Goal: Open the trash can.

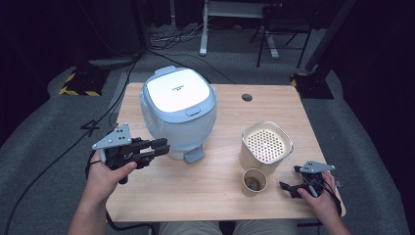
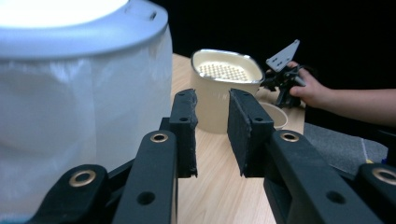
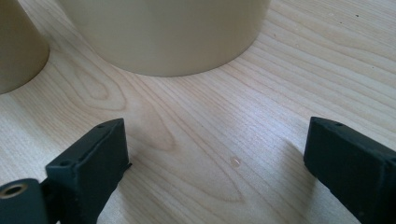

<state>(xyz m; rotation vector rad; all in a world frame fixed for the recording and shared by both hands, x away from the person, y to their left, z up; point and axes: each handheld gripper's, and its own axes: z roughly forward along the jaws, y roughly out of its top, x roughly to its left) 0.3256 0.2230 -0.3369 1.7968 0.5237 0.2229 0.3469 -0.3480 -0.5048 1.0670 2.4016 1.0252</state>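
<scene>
Two grippers wait empty: the left gripper (image 1: 159, 146), jaws narrowly parted, hovers just beside the rice cooker (image 1: 178, 110) toward the table's (image 1: 195, 191) left edge, while the right gripper (image 1: 289, 188), jaws wide, rests near the cup (image 1: 254, 181) and perforated container (image 1: 265, 147) by the front-right corner, seemingly poised to reach.

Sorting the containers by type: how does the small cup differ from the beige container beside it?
The cup is shorter and narrower; the beige container is taller and wider. The cup is open-topped with something dark inside; the container's top holds a perforated insert. The cup's mouth is round, the container's rounded-square. Both stand upright on the table, similar tan.
</scene>
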